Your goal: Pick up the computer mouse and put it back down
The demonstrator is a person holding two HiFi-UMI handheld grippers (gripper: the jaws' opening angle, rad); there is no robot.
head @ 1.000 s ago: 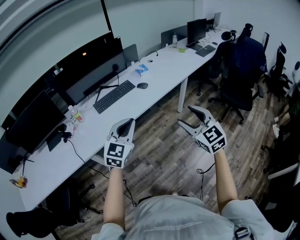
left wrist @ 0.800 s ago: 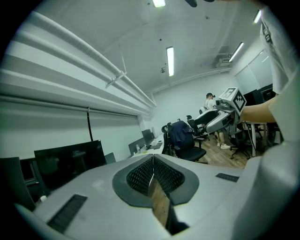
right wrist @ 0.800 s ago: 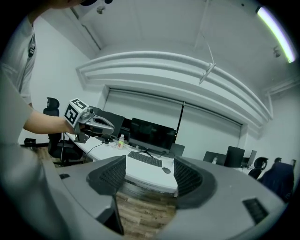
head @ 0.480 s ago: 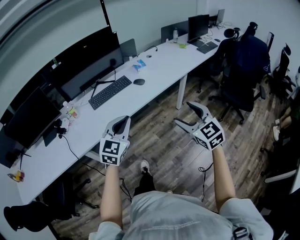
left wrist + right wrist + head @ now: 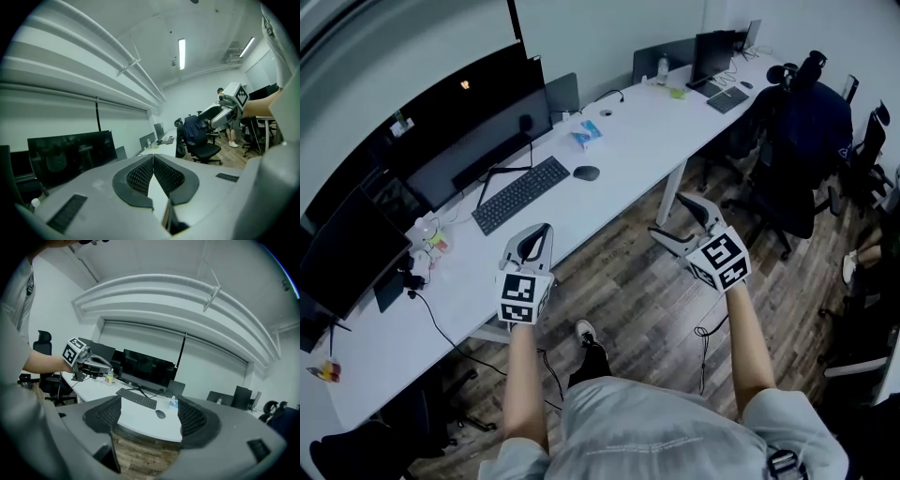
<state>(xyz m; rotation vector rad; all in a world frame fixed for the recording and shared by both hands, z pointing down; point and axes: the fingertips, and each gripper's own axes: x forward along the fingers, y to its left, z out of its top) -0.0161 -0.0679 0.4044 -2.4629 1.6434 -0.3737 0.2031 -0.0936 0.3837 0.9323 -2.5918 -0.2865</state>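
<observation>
We hold our left gripper (image 5: 542,232) with its jaws pressed together at the tips, nothing between them. Our right gripper (image 5: 667,217) has its jaws spread wide, and they grip nothing. The mouse (image 5: 587,172) lies on the desk (image 5: 628,131), well ahead of both pairs of jaws. Seen along the right jaws, it sits far off in the gap between them, just beside the keyboard (image 5: 521,194).
</observation>
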